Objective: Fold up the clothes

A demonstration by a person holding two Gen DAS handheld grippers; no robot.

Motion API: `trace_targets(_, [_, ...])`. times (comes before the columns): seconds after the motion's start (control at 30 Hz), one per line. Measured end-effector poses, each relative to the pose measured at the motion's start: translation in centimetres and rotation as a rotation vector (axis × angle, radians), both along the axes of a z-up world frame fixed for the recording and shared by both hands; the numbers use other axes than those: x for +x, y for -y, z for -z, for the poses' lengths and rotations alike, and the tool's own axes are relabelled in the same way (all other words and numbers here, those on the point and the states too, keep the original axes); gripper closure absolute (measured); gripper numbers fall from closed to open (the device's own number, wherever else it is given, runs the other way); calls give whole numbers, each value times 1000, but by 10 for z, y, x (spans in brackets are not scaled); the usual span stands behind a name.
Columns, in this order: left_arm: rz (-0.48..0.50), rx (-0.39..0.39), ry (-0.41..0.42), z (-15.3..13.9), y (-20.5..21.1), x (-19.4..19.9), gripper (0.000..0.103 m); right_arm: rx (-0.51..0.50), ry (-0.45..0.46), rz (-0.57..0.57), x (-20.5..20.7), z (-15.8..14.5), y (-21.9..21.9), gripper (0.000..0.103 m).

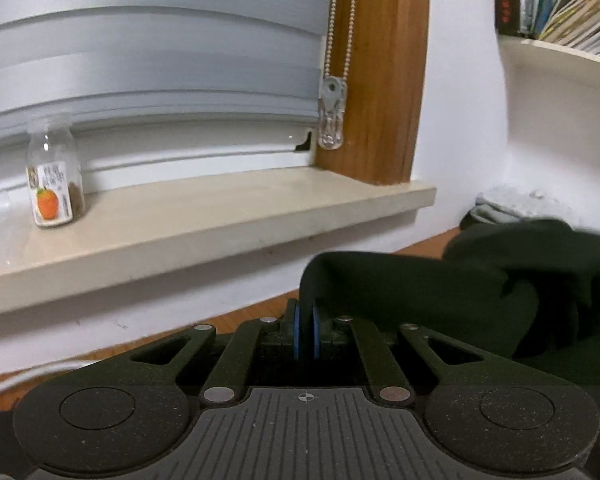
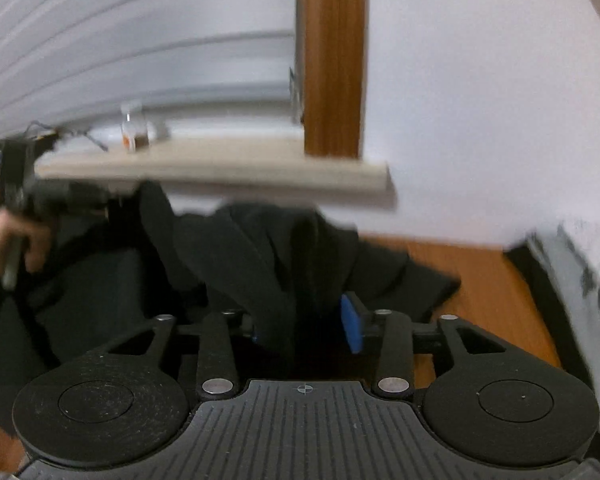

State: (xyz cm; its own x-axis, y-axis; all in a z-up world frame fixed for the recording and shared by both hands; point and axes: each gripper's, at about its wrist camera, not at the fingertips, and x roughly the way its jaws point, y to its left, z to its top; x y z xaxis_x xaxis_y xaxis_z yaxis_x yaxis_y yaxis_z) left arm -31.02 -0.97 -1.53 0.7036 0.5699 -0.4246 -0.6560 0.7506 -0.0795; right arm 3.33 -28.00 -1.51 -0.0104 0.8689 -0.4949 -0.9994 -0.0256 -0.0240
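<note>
The left gripper (image 1: 307, 330) pinched an edge of the dark garment (image 1: 440, 292), which trailed toward two o'clock, while the right gripper (image 2: 306, 330) stood spread around a fold.

White wall (image 1: 460, 120), beige windowsill (image 1: 220, 216), grey blinds (image 1: 140, 60), wooden window frame (image 1: 380, 80)

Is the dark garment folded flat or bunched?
Bunched: the dark garment hangs in loose folds above the wooden table.
</note>
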Motion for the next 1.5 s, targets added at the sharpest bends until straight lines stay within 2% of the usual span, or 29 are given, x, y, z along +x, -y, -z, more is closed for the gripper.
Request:
trace_targets(0.07, [20, -6, 25, 9, -1, -2, 97, 25, 50, -22, -18, -8, -11, 55])
trace_targets(0.2, [34, -32, 60, 24, -3, -8, 97, 36, 93, -90, -50, -25, -41, 54])
trace_targets(0.3, [46, -34, 59, 29, -1, -11, 97, 13, 118, -117, -67, -30, -64, 46])
trace_targets(0.5, [61, -31, 94, 29, -1, -13, 97, -59, 198, -100, -93, -29, -109, 43])
trace_targets(0.63, [64, -27, 111, 26, 1, -18, 97, -215, 264, -105, -99, -17, -157, 39])
trace_targets(0.73, [58, -22, 130, 24, 1, -22, 97, -361, 250, -117, -93, 1, -183, 39])
trace_targets(0.8, [55, -19, 148, 23, 2, -25, 97, -424, 251, -125, -87, 13, -189, 37])
trace_targets(0.87, [47, -13, 161, 21, 3, -28, 97, -432, 244, -116, -79, 18, -184, 37])
trace_targets(0.93, [46, 1, 165, 19, 5, -29, 97, -428, 227, -104, -70, 20, -176, 50])
trace_targets(1.0, [43, 13, 164, 18, 7, -28, 97, -412, 221, -96, -61, 17, -164, 71])
trace_targets(1.1, [54, 28, 166, 16, 10, -27, 97, -319, 290, -31, -51, 5, -141, 88])
trace_targets(1.23, [37, 112, 202, 6, 23, -30, 97, -160, 364, 90, -27, -20, -96, 92])
trace_targets(1.37, [38, 122, 252, -2, 25, -33, 97, -35, 360, 232, 15, -46, -40, 93])
trace_targets(1.43, [39, 114, 249, -3, 24, -33, 97, 2, 363, 299, 33, -55, -7, 93])
trace_targets(1.5, [23, 111, 227, -1, 23, -30, 97, -43, 343, 338, 47, -47, 23, 93])
